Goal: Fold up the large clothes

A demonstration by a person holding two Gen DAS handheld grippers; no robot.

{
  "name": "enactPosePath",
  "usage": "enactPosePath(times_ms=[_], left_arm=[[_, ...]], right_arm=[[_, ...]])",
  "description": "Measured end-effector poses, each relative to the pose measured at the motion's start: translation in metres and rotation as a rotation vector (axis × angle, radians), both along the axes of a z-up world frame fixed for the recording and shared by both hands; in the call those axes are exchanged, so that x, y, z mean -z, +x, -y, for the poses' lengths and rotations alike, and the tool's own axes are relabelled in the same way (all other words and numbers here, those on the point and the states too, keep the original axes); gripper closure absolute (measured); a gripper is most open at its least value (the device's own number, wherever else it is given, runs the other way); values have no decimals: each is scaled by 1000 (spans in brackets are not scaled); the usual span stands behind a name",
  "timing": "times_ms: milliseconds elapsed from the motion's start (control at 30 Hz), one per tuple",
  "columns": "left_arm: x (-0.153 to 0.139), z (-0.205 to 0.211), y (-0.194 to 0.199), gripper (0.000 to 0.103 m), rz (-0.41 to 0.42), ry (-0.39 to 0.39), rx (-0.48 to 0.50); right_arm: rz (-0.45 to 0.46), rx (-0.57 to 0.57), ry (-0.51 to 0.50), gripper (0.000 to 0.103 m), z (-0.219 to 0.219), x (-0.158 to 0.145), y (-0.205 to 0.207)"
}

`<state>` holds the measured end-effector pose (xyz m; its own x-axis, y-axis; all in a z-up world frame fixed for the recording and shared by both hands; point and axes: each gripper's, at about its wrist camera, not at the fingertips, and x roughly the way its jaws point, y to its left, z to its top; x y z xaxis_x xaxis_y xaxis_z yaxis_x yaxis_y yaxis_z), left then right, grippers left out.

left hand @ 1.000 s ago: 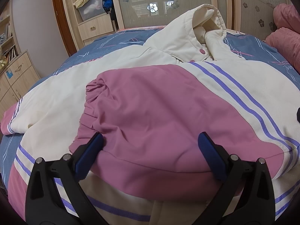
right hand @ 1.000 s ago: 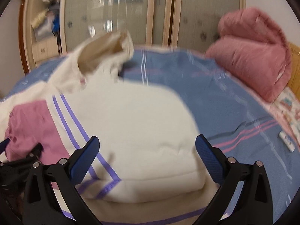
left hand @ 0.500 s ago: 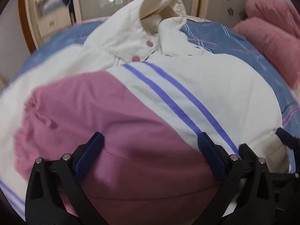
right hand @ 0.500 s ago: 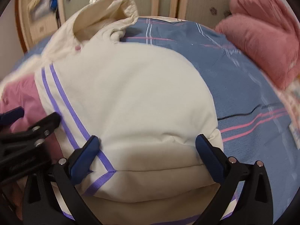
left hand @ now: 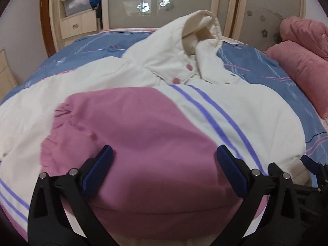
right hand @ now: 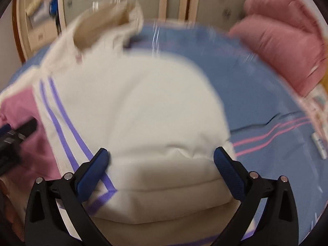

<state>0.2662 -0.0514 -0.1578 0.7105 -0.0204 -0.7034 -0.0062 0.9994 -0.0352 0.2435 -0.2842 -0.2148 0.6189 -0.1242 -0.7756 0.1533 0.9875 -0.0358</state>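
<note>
- Puffy cream jacket (left hand: 235, 110) spread across the blue bedsheet (left hand: 86, 47), hood (left hand: 196, 26) away from the cameras, pink-cuffed sleeve (left hand: 133, 135) folded across the front
- Left gripper (left hand: 163, 172) held over the pink sleeve end, fingers spread wide, nothing between them
- Right gripper (right hand: 161, 169) over the cream folded side near the purple stripes (right hand: 61, 119), likewise parted and empty; right view smeared by motion blur, so contact with the fabric hard to call
- Padded and quilted by the look of it: probably light for its bulk, soft, springy, likely to puff back up after a fold instead of lying flat
- Smooth shell probably a little slippery; thin pinches of outer fabric apt to slide out or lift only one layer
- Best purchase probably on thick doubled edges: the near hem fold (right hand: 164, 203) or the sleeve cuff gather (left hand: 53, 143), taking all layers deep between the pads
- Worth avoiding the pink snaps (left hand: 189, 67) and the loose hood, which would flop
- Folded pink quilt (left hand: 303, 61) lying well apart at the right of the bed
</note>
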Motion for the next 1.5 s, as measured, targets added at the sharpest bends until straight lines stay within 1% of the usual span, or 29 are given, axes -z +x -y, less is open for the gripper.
enactPosePath(times_ms=[100, 167, 200, 233, 300, 333, 400, 433, 467, 500, 533, 600, 633, 700, 767, 833, 867, 1000, 1067, 1133, 1167, 1233, 1267, 1300, 1333, 1367, 1400, 1467, 1500], left_arm=[[-21, -21, -18, 2, 69, 35, -48], [-40, -58, -34, 2, 120, 72, -136], [-48, -80, -39, 2, 129, 71, -182], [-57, -118, -46, 2, 125, 42, -259], [-63, -172, -57, 2, 120, -43, -346], [-66, -209, -66, 2, 130, -118, -398], [-64, -276, -89, 2, 195, -243, -509], [-61, -296, -94, 2, 203, -270, -548], [-53, -323, -98, 2, 185, -302, -602], [-47, -337, -98, 2, 162, -324, -620], [-35, -359, -98, 2, 117, -369, -634], [-21, -380, -96, 2, 69, -418, -643], [-10, -396, -93, 2, 36, -461, -651], [9, -416, -88, 2, 34, -548, -662], [17, -427, -83, 2, 47, -596, -663], [11, -431, -85, 2, 71, -588, -688], [7, -434, -90, 2, 74, -589, -721], [-3, -447, -123, 2, 144, -627, -810], [2, -457, -135, 2, 139, -611, -871], [11, -470, -131, 2, 114, -603, -885], [14, -476, -126, 2, 98, -585, -882], [11, -477, -109, 2, 82, -476, -894], [9, -479, -104, 5, 89, -457, -890], [3, -479, -97, 17, 126, -486, -860], [-1, -481, -93, 55, 149, -550, -818], [-6, -483, -88, 81, 162, -616, -768], [-19, -480, -77, 89, 190, -684, -695], [-45, -458, -63, 91, 239, -715, -586], [-66, -432, -53, 91, 260, -724, -486]], right_arm=[[11, -6, -29, 1, -4, -2, -1], [11, -7, -27, 1, -4, -1, -1], [13, -8, -20, 1, -3, -1, -1], [14, -8, -18, 1, -3, -2, -3], [19, -8, -22, 1, -3, -1, -3], [21, -7, -26, 1, -4, -1, -5], [24, -6, -32, 1, -6, -1, -5], [26, -6, -34, 1, -6, -1, -6], [29, -5, -36, 1, -6, -1, -7], [30, -4, -39, 1, -7, -1, -7], [31, -3, -42, 1, -7, 0, -7], [29, -5, -48, 1, -8, 0, -7], [30, -5, -48, 1, -7, 0, -6], [33, -7, -42, 1, -6, 0, -6], [34, -9, -38, 1, -5, 0, -6], [38, -11, -26, 1, -3, 0, -6], [39, -12, -20, 1, -2, 0, -7], [40, -11, -25, 1, -2, -1, -7], [40, -11, -23, 1, -2, -1, -7], [40, -11, -24, 1, -2, -1, -7], [40, -11, -26, 1, -2, -1, -7], [40, -12, -27, 1, -3, -1, -7], [40, -12, -26, 1, -2, -1, -7], [39, -12, -27, 1, -3, 0, -7], [39, -12, -29, 1, -3, 0, -6], [38, -11, -31, 1, -3, 0, -6], [38, -12, -33, 1, -4, 0, -6], [37, -11, -34, 1, -4, 0, -6], [38, -11, -31, 1, -4, 0, -6]])
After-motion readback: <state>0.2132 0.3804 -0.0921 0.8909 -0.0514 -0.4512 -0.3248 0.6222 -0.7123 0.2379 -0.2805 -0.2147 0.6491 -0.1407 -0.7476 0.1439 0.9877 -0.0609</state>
